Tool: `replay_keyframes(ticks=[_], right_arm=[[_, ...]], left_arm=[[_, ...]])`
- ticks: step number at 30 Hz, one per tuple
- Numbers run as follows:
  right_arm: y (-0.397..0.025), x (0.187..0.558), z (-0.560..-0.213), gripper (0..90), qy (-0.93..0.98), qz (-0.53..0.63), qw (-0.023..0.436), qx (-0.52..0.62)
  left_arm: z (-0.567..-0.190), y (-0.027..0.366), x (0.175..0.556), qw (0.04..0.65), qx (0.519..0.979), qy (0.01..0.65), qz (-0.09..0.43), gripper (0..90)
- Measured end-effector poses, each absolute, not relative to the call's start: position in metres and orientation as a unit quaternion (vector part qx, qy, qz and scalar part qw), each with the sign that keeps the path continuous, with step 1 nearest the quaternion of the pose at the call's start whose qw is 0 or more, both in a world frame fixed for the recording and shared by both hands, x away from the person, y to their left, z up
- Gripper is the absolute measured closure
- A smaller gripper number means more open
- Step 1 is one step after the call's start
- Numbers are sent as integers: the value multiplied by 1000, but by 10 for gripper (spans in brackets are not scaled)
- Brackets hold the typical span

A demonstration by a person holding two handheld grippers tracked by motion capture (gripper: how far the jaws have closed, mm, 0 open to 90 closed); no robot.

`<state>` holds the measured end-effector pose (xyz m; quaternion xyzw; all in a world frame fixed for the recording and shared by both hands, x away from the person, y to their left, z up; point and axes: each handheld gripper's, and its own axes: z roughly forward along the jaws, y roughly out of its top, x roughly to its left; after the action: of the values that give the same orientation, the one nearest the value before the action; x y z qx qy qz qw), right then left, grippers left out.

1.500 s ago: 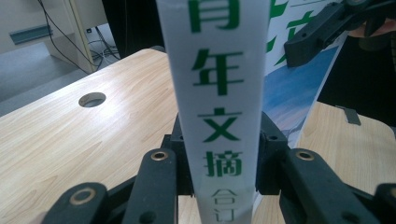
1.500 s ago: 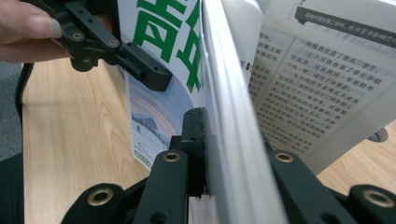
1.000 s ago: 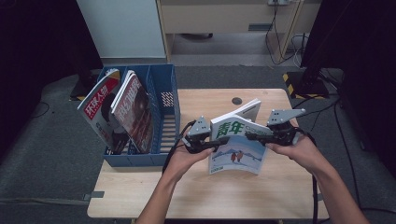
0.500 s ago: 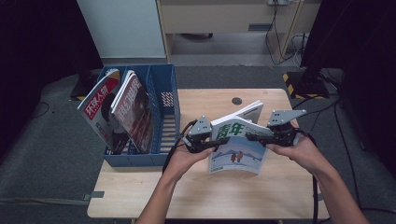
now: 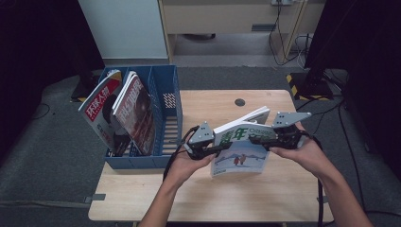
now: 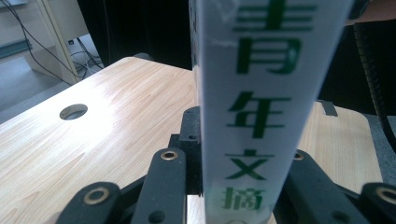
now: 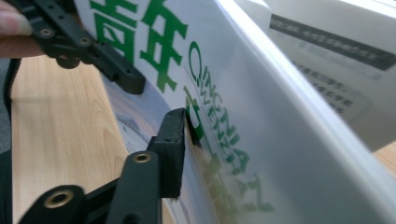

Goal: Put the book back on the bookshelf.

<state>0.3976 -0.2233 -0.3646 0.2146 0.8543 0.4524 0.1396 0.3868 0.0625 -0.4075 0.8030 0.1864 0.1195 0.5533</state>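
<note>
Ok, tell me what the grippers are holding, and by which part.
Both hold the white, green-lettered magazine upright: left gripper clamps its left edge, right gripper its upper right edge.

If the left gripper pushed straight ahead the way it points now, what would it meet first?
Most likely the right gripper, facing it across the white green-lettered magazine clamped by the left gripper; depth is uncertain.

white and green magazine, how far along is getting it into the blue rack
Done: two magazines already stand in the blue plastic file rack. In hand: the white magazine with green lettering is held upright above the wooden table, the left gripper and right gripper each clamped on an upper edge. Left: carrying it over and slotting it into a free compartment.
</note>
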Motion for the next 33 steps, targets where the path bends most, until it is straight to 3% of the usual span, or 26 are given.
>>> replay_keyframes(ticks=[19, 33], right_arm=[[-242, 392, -372, 392, 845, 456, 153, 235], [-253, 392, -393, 347, 843, 453, 146, 250]], left_arm=[[-410, 65, 378, 562, 801, 166, 121, 726], [-411, 66, 377, 565, 799, 165, 120, 726]])
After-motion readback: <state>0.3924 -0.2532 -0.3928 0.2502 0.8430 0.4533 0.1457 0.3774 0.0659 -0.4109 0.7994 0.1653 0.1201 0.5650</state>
